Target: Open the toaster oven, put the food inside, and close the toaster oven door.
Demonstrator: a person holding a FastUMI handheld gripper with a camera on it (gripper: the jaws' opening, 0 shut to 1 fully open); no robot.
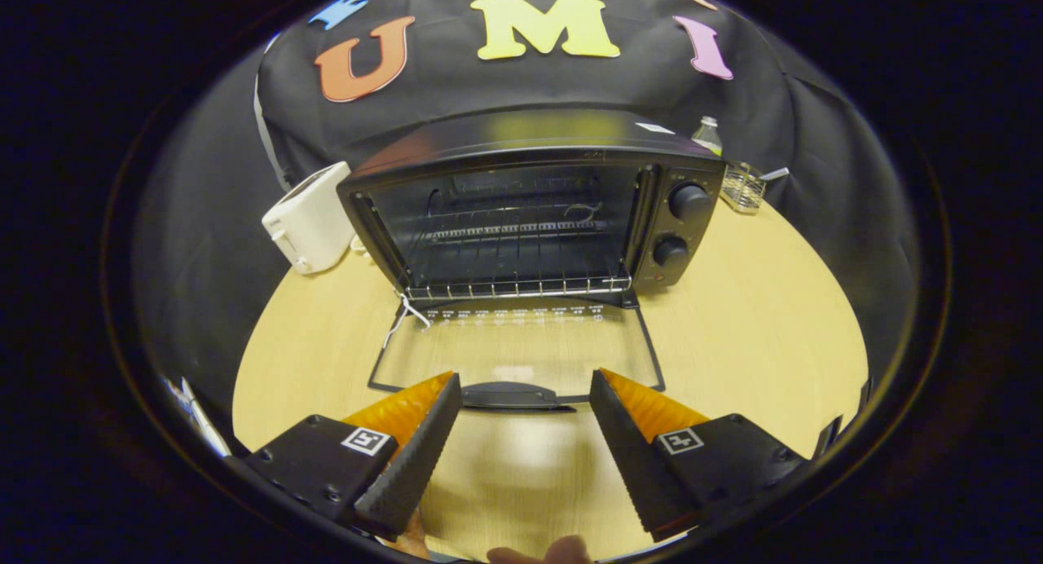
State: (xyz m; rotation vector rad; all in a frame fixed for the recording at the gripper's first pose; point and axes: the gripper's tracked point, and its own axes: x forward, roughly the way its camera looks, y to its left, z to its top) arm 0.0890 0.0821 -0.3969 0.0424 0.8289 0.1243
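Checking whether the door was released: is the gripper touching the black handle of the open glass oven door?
Apart: the gripper view shows the open gripper with bare gaps around the black handle.

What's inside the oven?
Inside the toaster oven sits a wire rack, with no food on it. The open jaws of the gripper hold nothing. Its back corners are too dark to see.

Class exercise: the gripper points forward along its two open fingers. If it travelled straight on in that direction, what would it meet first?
Most likely the door handle of the toaster oven, which lies just ahead of the open gripper, on the folded-down glass door. Depth is unclear; held higher, it would pass over toward the wire rack.
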